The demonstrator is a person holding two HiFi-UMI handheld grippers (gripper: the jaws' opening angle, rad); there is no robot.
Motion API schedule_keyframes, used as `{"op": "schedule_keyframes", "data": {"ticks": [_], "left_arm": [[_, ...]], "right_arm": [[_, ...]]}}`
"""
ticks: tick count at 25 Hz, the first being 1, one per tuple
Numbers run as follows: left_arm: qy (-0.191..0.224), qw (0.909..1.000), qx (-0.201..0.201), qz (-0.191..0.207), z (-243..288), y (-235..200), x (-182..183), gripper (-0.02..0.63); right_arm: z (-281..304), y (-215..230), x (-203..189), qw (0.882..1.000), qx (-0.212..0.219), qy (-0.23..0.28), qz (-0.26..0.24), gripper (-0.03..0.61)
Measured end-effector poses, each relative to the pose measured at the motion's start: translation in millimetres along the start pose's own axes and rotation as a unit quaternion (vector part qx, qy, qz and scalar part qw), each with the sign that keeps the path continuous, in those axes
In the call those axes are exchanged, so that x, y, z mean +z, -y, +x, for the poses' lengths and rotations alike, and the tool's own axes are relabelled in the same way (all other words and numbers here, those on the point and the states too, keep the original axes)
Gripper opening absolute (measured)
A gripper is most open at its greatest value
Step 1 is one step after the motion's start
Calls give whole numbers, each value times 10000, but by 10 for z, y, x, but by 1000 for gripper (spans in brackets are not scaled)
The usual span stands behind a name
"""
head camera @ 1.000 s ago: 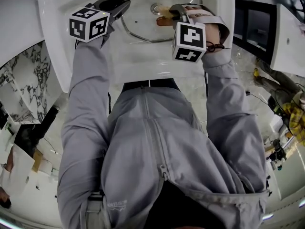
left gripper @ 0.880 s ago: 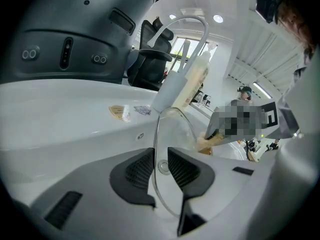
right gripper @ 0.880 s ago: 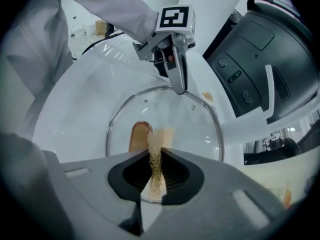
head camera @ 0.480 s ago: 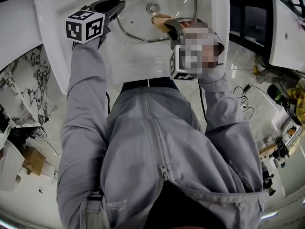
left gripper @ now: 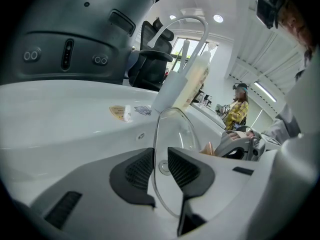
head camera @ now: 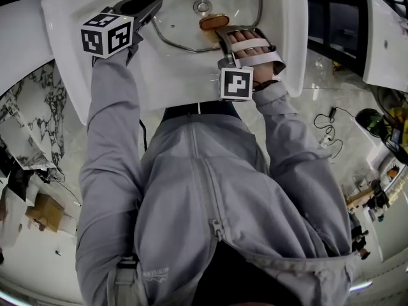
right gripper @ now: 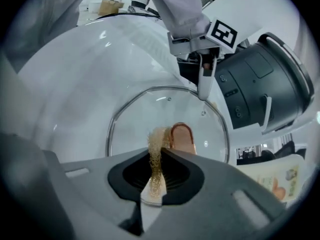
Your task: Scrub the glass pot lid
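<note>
The glass pot lid (head camera: 185, 19) lies in the white sink (head camera: 178, 75), its copper handle (head camera: 213, 22) up. My left gripper (head camera: 153, 8) is shut on the lid's left rim. In the left gripper view the glass edge (left gripper: 172, 134) runs between the ribbed pads of that gripper (left gripper: 161, 166). My right gripper (head camera: 220, 34) comes from the near side, shut on a yellowish scrub pad (right gripper: 157, 154). The pad's tip rests against the copper handle (right gripper: 182, 138) on the lid (right gripper: 150, 114). The left gripper (right gripper: 204, 91) shows at the lid's far rim.
A dark grey appliance (right gripper: 260, 84) stands beside the sink. A curved tap (left gripper: 192, 26) and a soap bottle (left gripper: 192, 84) rise behind the basin. A person in yellow (left gripper: 237, 109) stands far off. The marble floor (head camera: 38, 113) lies below.
My right gripper has swung from the lid's right side round to its near side, the pad staying by the handle. The left gripper keeps its hold on the rim.
</note>
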State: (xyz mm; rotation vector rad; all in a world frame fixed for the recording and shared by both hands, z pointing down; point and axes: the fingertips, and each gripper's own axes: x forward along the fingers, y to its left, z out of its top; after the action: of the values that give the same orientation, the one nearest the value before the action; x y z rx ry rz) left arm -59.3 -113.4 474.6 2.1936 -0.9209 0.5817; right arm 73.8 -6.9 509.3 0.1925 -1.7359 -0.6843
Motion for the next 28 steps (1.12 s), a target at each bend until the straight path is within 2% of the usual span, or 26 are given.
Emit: {"op": "schedule_keyframes", "data": {"ticks": [2, 7, 10, 13, 16, 21, 23, 25, 28], "left_arm": [[7, 10000, 7, 0, -3, 1, 1, 84], [33, 10000, 21, -6, -6, 6, 5, 83], [47, 10000, 36, -26, -7, 10, 7, 84], [41, 10000, 42, -26, -14, 8, 11, 84], [22, 10000, 81, 48, -10, 6, 13, 84], [114, 9996, 190, 152, -12, 4, 12, 84], [170, 9987, 274, 390, -29, 26, 17, 89], [243, 9963, 442, 694, -84, 77, 34, 127], [511, 9909, 726, 1014, -223, 232, 94, 156]], "right_arm": [[60, -28, 33, 9999, 33, 40, -96, 32], [156, -200, -6, 9985, 513, 14, -209, 32], [159, -316, -23, 9952, 911, 4, -347, 32], [157, -442, 11, 9901, 1375, 93, -280, 32], [163, -643, 51, 9754, 2198, 159, -47, 32], [169, -831, 92, 9558, 2932, 154, 184, 32], [166, -903, 102, 9441, 3275, 158, 349, 32], [160, -948, 115, 9315, 3585, 214, 574, 32], [149, -960, 103, 9198, 3822, 301, 832, 32]]}}
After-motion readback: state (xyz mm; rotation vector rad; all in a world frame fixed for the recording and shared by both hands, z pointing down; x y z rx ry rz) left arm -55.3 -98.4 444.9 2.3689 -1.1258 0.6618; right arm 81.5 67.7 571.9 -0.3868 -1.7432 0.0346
